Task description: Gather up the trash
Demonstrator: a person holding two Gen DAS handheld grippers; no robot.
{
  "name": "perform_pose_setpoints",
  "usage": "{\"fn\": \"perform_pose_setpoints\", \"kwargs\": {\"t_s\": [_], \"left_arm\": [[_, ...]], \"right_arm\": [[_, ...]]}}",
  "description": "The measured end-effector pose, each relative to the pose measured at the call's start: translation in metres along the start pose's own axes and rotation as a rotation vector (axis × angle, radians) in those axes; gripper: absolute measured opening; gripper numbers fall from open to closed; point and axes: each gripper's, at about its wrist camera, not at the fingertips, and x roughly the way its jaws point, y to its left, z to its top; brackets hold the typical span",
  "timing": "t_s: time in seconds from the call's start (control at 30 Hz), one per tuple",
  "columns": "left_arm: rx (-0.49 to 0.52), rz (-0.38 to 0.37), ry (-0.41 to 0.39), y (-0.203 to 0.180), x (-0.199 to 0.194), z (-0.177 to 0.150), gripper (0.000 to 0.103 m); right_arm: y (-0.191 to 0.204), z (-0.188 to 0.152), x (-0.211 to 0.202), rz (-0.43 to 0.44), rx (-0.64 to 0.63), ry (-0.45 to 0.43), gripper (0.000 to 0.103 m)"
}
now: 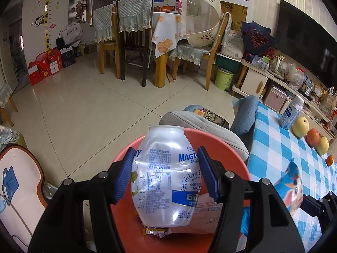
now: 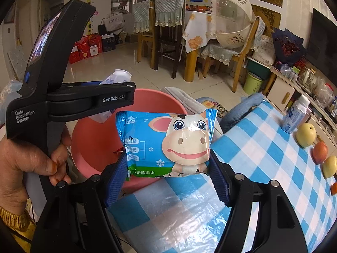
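Observation:
My left gripper [image 1: 166,172] is shut on a crumpled clear plastic bottle [image 1: 164,181] with blue print, held over a pink basin [image 1: 229,147]. Wrappers [image 1: 206,213] lie at the basin's bottom. My right gripper [image 2: 168,172] is shut on a blue wet-wipe pack [image 2: 166,143] with a cartoon cow, held above the table edge beside the pink basin [image 2: 160,99]. In the right wrist view the left gripper's body [image 2: 88,99] hangs over the basin, held by a hand [image 2: 27,164], with the bottle's neck [image 2: 120,73] poking out behind it.
The blue-and-white checked tablecloth [image 2: 263,158] carries a white carton [image 2: 294,116], a pear [image 2: 305,135] and other fruit [image 2: 320,151] on the right. Grey and blue cushions [image 1: 210,130] lie beyond the basin. Farther off stand dining chairs [image 1: 134,42], a green bin [image 1: 225,78] and a TV cabinet [image 1: 273,84].

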Motion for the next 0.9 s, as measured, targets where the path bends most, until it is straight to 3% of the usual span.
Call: {"fn": "perform_pose_setpoints", "kwargs": {"t_s": [0.27, 0.37, 0.47, 0.5, 0.53, 0.9], "left_arm": [[-0.013, 0.010, 0.013, 0.006, 0.007, 0.000, 0.061], [-0.007, 0.031, 0.019, 0.006, 0.010, -0.001, 0.061], [0.003, 0.062, 0.038, 0.005, 0.015, -0.002, 0.069], [0.009, 0.076, 0.040, 0.004, 0.016, -0.003, 0.078], [0.016, 0.092, 0.037, 0.002, 0.016, -0.003, 0.080], [0.083, 0.122, -0.040, -0.026, -0.002, -0.002, 0.094]], "right_arm": [[0.016, 0.008, 0.030, -0.002, -0.047, 0.022, 0.073], [0.019, 0.008, 0.042, -0.001, -0.066, 0.037, 0.079], [0.017, 0.006, 0.045, -0.028, -0.062, 0.024, 0.084], [0.013, 0.006, 0.043, -0.030, -0.044, 0.016, 0.088], [0.008, 0.004, 0.039, -0.037, -0.018, 0.002, 0.089], [-0.046, -0.030, -0.006, -0.126, 0.148, -0.063, 0.089]]}}
